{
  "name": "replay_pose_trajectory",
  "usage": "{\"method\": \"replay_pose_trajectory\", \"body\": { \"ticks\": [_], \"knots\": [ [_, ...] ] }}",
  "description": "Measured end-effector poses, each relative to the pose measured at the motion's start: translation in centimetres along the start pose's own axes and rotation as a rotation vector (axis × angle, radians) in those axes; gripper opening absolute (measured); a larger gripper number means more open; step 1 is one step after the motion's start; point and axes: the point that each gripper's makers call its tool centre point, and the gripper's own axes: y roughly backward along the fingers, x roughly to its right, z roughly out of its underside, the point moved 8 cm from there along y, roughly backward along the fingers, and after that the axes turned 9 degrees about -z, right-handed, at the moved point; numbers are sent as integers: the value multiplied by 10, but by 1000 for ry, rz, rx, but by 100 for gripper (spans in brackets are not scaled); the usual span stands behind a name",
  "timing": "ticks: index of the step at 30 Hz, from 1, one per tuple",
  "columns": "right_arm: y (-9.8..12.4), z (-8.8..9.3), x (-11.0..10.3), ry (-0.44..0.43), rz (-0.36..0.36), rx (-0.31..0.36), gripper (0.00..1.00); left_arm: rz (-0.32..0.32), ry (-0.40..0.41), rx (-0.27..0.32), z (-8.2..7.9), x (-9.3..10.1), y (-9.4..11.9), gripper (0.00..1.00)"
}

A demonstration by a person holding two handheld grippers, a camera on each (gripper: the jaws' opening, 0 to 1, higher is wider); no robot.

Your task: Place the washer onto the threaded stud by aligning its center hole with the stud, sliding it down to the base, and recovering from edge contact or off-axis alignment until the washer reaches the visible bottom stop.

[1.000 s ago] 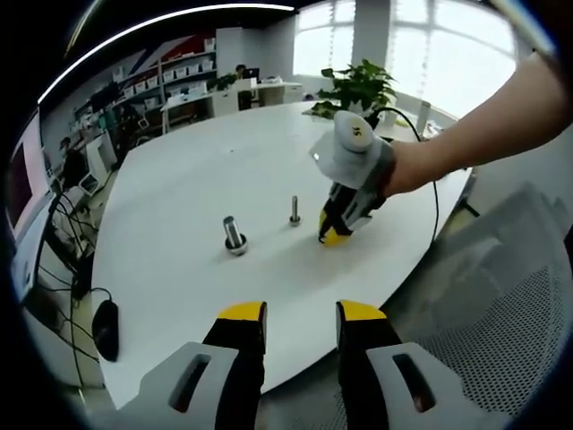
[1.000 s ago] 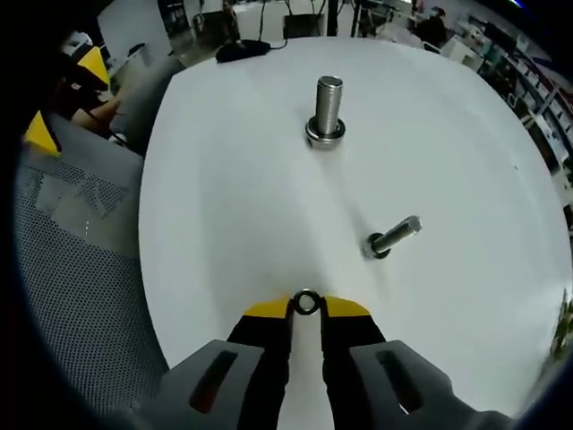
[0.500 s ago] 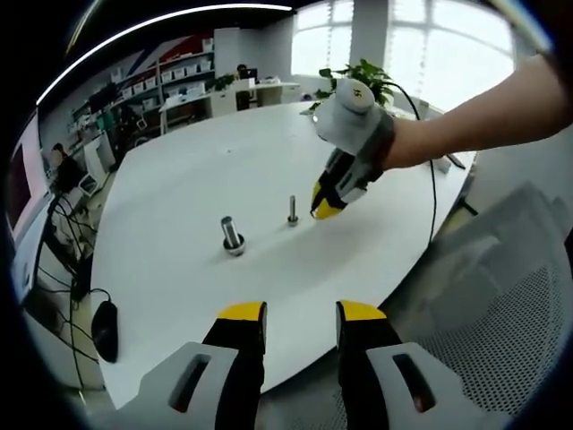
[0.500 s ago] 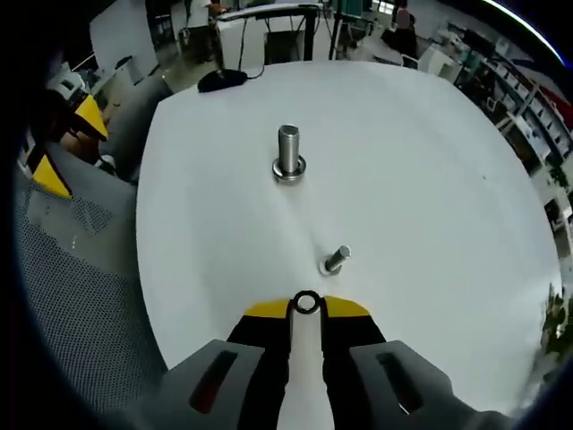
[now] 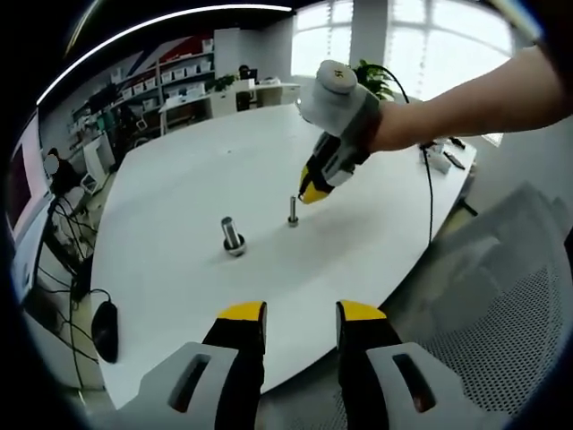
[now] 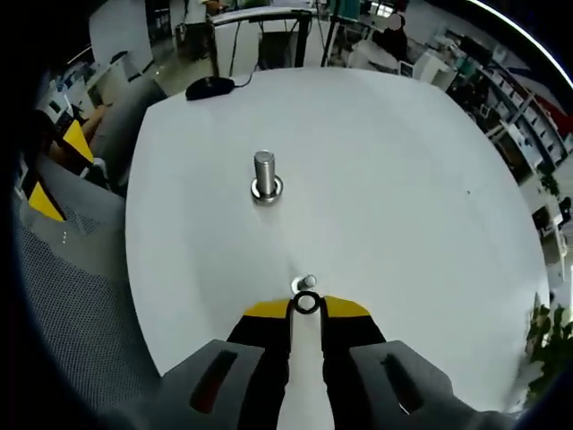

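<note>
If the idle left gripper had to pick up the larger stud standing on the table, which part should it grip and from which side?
Grip the larger stud on its bare upright shank above the wide base, coming in level from the side. The left gripper, open at the table's near edge, faces it with nothing between. The base sits too flat to pinch.

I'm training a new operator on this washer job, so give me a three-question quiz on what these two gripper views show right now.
1. True or false: the washer is already seated at the base of the small stud.
2. The right gripper holds the washer: A) just above the small stud, B) over the large stud, C) flat on the table.
3. Fill in: the left gripper holds ____ between its jaws.

Key
1. False: the washer is pinched at the jaw tips, above the stud's top.
2. A.
3. Nothing: its jaws stand apart, back at the near table edge.
</note>
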Motion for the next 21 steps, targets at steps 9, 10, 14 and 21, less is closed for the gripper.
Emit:
{"method": "replay_pose_trajectory", "body": {
  "ticks": [9, 10, 14, 21],
  "knots": [
    [-7, -8, 1, 27, -9, -20, 14, -1, 1, 2, 0, 0, 0, 29],
    [-8, -9, 2, 28, -11, -24, 14, -1, 1, 2, 0, 0, 0, 29],
    [-11, -9, 3, 28, -17, -32, 14, 0, 4, -1, 0, -1, 0, 29],
    [-20, -7, 6, 27, -34, -65, 14, -1, 5, -2, 0, -1, 0, 29]
  ]
}}
